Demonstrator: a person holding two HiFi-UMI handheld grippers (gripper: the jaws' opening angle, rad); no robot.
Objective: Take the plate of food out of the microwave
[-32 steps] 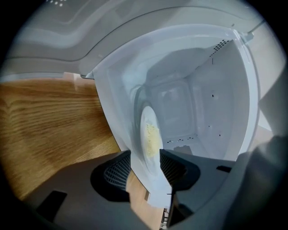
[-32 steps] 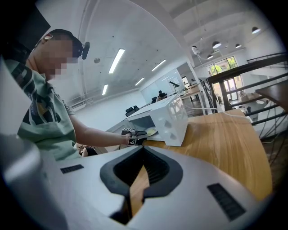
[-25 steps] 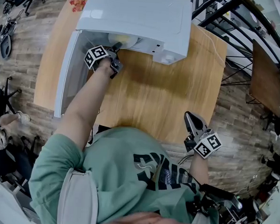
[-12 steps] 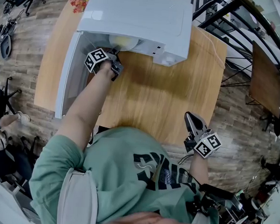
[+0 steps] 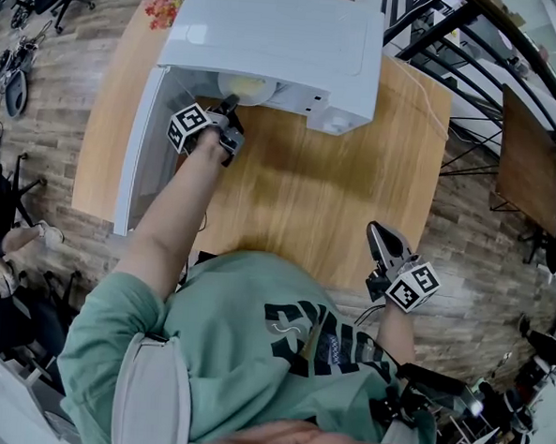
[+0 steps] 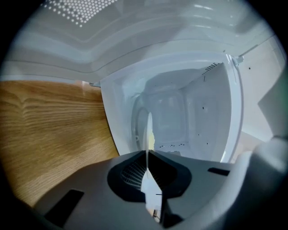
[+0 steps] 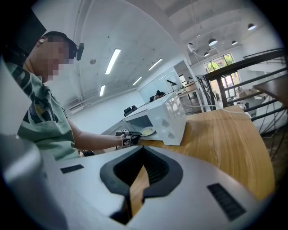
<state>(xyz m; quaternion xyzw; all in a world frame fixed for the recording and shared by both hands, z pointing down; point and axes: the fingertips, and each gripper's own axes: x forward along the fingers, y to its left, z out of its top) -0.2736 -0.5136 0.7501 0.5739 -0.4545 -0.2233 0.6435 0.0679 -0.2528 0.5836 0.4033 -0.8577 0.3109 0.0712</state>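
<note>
Left hand-held gripper (image 6: 147, 152) newly tight (plate (image 6: 149, 128))

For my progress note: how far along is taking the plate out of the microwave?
Done: the microwave door stands open. In hand: the left gripper has just closed on the plate's rim; the plate is inside the microwave. Left: draw it out onto the table.

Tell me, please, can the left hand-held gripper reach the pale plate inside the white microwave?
Likely yes: the white microwave door stands open, and the left hand-held gripper has just closed on the rim of the pale round plate.
</note>
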